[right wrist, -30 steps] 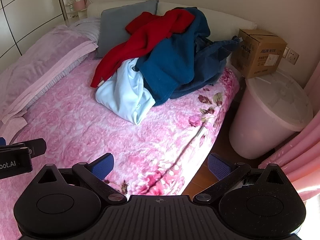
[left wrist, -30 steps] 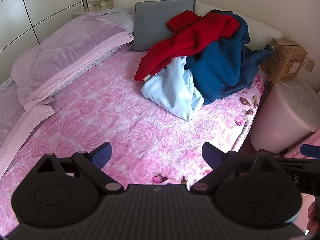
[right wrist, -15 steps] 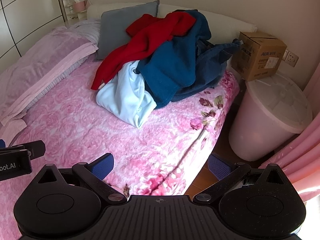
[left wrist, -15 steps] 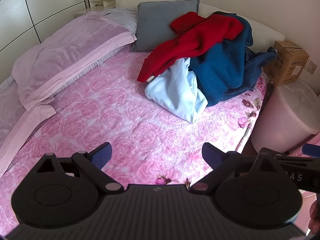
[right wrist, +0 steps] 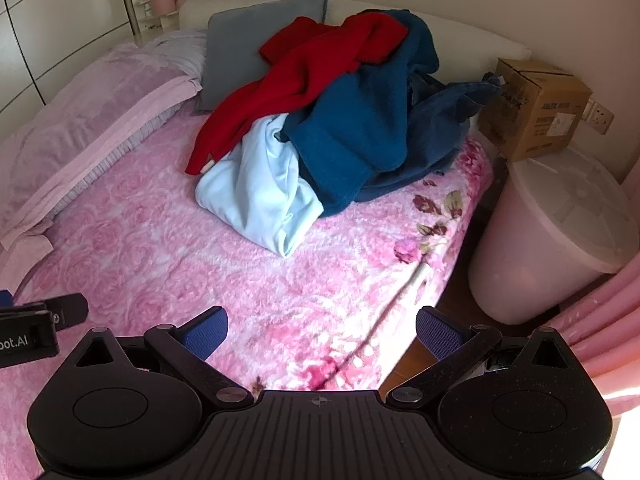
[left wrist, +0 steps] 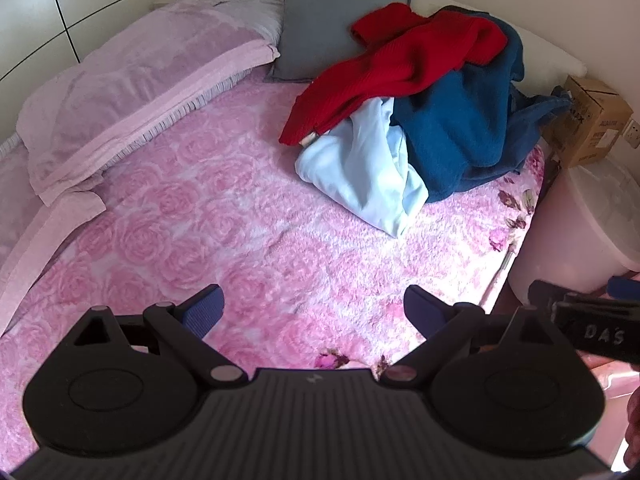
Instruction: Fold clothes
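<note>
A heap of clothes lies on the far right of a pink rose-patterned bed [left wrist: 240, 208] [right wrist: 168, 248]. A red sweater [left wrist: 400, 68] [right wrist: 304, 76] lies on top, over a blue fleece garment [left wrist: 460, 128] [right wrist: 360, 132] and a light blue garment [left wrist: 360, 172] [right wrist: 260, 192]. My left gripper [left wrist: 314, 306] is open and empty above the near part of the bed. My right gripper [right wrist: 322, 330] is open and empty over the bed's right edge. Each gripper's side shows at the other view's edge.
A grey pillow [left wrist: 320, 28] and a folded lilac quilt [left wrist: 132, 88] lie at the head and left. A cardboard box [right wrist: 536, 108] sits on a pink lidded bin [right wrist: 560, 236] right of the bed. Pink curtains [right wrist: 600, 340] hang at the far right.
Both grippers have moved slightly forward toward the clothes heap, which looks a little larger and nearer. Both stay open and empty.
</note>
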`<state>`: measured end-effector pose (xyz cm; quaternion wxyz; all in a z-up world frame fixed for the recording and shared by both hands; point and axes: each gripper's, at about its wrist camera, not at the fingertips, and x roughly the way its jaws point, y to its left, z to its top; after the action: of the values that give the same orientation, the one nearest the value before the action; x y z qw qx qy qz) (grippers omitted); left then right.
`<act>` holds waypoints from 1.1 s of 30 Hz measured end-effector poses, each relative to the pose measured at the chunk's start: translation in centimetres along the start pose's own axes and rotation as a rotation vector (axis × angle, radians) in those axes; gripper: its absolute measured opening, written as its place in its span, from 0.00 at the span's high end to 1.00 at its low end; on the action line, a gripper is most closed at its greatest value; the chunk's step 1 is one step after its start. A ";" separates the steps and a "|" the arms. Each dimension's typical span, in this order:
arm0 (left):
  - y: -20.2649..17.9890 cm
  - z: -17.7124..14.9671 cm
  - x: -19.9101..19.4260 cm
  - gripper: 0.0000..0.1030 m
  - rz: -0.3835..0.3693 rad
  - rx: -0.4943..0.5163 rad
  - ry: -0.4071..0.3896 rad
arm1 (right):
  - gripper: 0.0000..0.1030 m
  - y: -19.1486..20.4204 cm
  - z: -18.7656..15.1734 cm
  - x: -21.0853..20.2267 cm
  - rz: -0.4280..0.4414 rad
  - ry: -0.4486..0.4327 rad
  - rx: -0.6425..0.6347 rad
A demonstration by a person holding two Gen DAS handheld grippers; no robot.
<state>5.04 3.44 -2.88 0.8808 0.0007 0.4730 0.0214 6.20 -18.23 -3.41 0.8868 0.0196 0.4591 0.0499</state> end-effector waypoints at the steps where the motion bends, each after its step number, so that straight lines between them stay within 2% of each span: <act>1: 0.0 0.3 0.4 0.08 0.002 0.004 0.000 | 0.00 -0.2 0.2 0.3 0.010 -0.006 0.001; 5: -0.3 1.7 2.6 0.08 0.006 0.006 0.010 | 0.00 -1.1 1.5 1.9 0.039 -0.031 0.009; 11: -1.0 4.8 7.2 0.13 -0.035 0.014 0.037 | 0.00 -3.0 3.5 6.7 0.062 0.036 0.056; 16: -2.1 7.3 12.7 0.19 -0.062 0.026 0.095 | 0.01 -4.9 5.1 10.9 0.074 0.068 0.116; 19: -2.6 8.7 15.6 0.19 -0.071 0.024 0.118 | 0.01 -6.0 6.3 13.5 0.083 0.079 0.171; 23: -3.2 10.4 19.1 0.19 -0.082 0.041 0.149 | 0.01 -7.2 7.6 16.9 0.154 0.085 0.277; 27: -3.6 11.8 22.9 0.19 -0.103 0.042 0.186 | 0.01 -7.8 8.7 21.1 0.200 0.156 0.354; 28: -3.6 11.9 23.9 0.19 -0.113 0.038 0.196 | 0.03 -8.1 8.8 22.2 0.213 0.173 0.388; 30: -3.6 12.0 25.7 0.19 -0.124 0.025 0.212 | 0.19 -8.6 9.0 24.3 0.239 0.206 0.456; 33: -3.3 12.1 28.1 0.19 -0.131 0.008 0.235 | 0.22 -9.5 9.4 27.3 0.269 0.244 0.561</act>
<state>30.75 1.40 -19.68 0.8190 -0.0290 0.5718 -0.0380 30.25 -24.65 -20.93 0.7708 0.3172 0.5510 0.0401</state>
